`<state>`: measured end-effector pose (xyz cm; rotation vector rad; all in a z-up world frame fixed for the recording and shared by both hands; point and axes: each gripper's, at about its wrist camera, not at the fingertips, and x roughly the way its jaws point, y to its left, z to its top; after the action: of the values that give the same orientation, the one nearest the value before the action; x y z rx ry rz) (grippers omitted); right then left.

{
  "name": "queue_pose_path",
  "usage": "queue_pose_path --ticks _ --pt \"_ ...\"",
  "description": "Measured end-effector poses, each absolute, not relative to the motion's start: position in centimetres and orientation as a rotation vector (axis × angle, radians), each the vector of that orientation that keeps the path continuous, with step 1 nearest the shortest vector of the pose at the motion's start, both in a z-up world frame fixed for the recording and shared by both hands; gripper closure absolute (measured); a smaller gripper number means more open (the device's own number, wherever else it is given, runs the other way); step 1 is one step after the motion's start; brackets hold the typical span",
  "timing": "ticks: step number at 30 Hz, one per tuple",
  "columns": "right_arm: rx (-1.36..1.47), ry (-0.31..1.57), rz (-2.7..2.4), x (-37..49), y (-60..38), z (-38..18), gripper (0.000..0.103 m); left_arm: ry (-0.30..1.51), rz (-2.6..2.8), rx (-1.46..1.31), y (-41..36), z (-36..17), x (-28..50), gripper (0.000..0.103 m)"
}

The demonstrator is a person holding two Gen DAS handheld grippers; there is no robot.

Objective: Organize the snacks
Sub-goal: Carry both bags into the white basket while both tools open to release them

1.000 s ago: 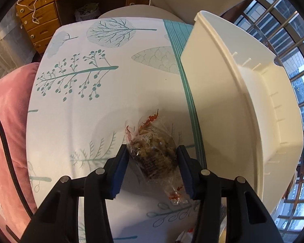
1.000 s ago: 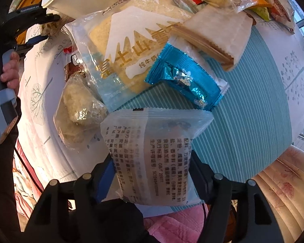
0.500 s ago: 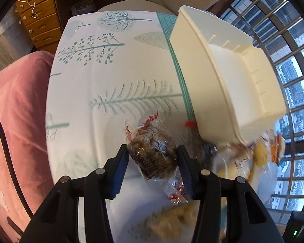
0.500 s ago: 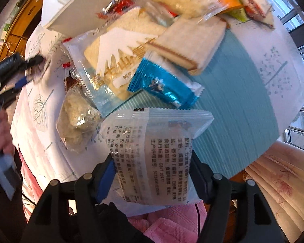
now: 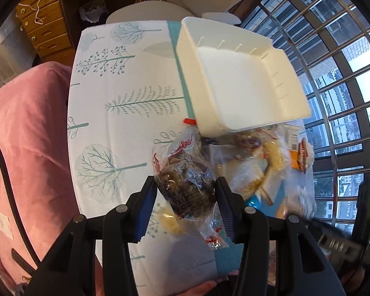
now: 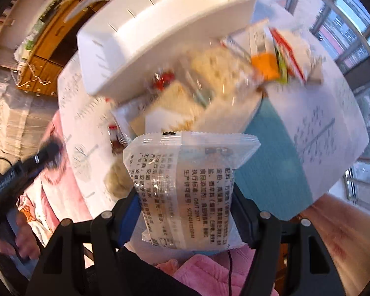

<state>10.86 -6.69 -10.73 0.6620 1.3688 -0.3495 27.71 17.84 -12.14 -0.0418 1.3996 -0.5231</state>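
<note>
Round table under a white cloth with teal tree prints and a teal striped band, pink fabric along its left edge in the left wrist view; white plastic bin sits on the table, empty inside, its near end resting over the snack pile; snack pile of mixed wrapped packets lies just below the bin in the right wrist view, blurred, orange and red wrappers at its far right; white printed packet stands upright between the pads of the right gripper, pads pressed on both its sides at a mid-wide gap, packet lifted clear of the table, its top edge over the near edge of the pile; clear bag of dark brown snack with red print is clamped in the left gripper, blue pads squeezing it from both sides, jaws narrower than the right's, bag raised off the cloth and sitting near the bin's near corner, bag tail hanging down between the fingers; left gripper also shows at left of the right wrist view, blurred, held by a hand.
</note>
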Motion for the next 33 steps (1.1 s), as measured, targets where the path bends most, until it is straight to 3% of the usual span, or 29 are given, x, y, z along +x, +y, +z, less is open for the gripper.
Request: queue_pose_path --ticks 14,33 --pt "0.534 1.237 -0.185 16.1 -15.0 -5.3 0.035 1.222 -0.455 -0.099 9.8 -4.6 26.7 0.056" --pt "0.457 0.965 -0.026 23.1 -23.2 -5.8 0.034 1.082 -0.481 -0.061 -0.6 -4.9 30.2 0.056"
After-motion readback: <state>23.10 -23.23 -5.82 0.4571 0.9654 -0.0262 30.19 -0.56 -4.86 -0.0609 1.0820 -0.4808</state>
